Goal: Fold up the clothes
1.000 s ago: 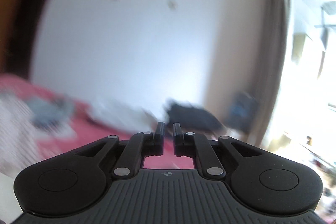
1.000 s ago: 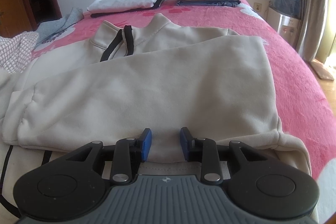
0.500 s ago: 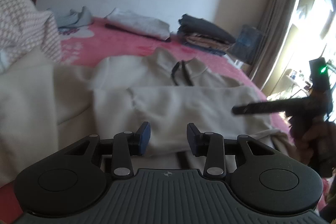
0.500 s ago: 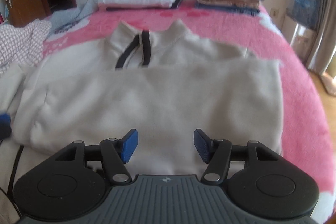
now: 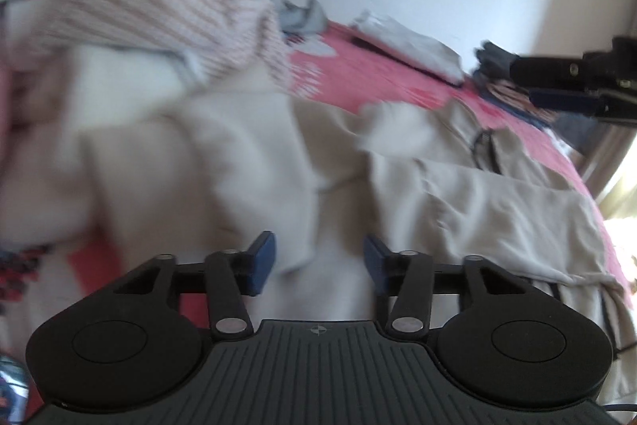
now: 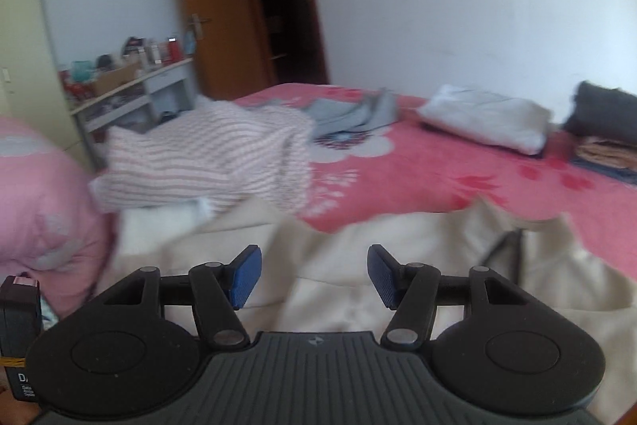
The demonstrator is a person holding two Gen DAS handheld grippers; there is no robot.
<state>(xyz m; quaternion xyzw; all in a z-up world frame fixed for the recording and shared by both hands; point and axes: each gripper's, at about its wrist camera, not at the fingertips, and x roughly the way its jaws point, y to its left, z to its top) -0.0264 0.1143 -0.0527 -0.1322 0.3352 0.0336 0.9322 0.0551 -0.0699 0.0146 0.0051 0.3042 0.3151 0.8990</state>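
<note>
Blue-padded fingers (image 5: 262,261) of the left gripper (image 5: 318,263) stand apart and are spreading wider, nothing pinched between them — only blurred cream cloth lies beyond the gap, and whether a pad brushes it I cannot tell. The right gripper (image 6: 314,275) holds its fingers (image 6: 245,275) about as wide, empty too, hanging above the same cloth without touching it.

That cloth is the beige sweatshirt (image 6: 438,265), spread flat on the pink bedspread (image 6: 418,170). Its long axis runs from the near edge of the bed toward the far wall, with the zip collar (image 6: 513,237) at the far end pointing at the wall. One sleeve (image 5: 497,202) is folded across the chest; the other side bunches up toward the striped knit garment (image 6: 207,162) heaped beside it.

In the left view the right gripper (image 5: 557,84) pokes in from the right edge, above the collar
</note>
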